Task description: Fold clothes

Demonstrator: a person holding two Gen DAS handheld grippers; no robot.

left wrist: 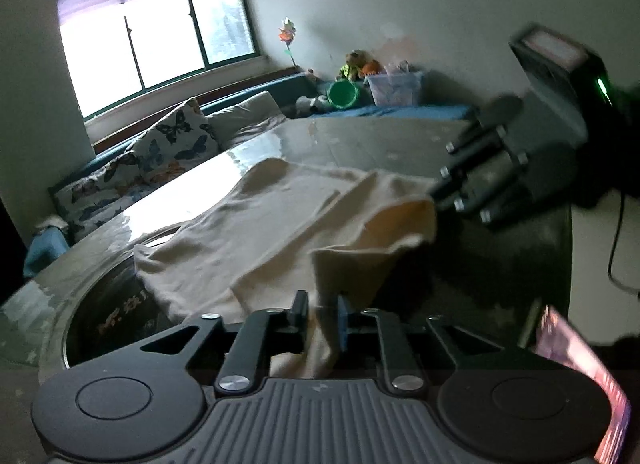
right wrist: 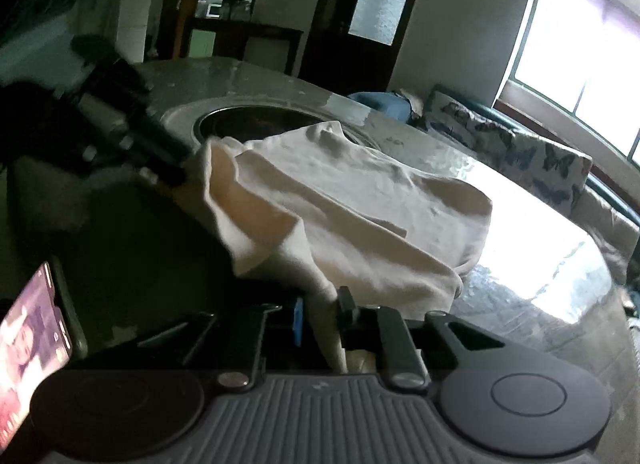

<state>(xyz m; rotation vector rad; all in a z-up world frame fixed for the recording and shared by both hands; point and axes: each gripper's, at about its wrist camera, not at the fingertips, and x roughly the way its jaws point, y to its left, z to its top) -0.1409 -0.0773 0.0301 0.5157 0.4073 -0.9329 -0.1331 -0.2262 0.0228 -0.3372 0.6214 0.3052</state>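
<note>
Cloth inspection: your left gripper pinches a bunched edge of the cream garment between its pads, and your right gripper is clamped on another edge likewise. Most of the garment lies spread on the glossy table, partly over a round recess.

Matt cream cloth garment, glossy table

A butterfly-print cushion lies beside the glossy table, near a green bucket.
</note>
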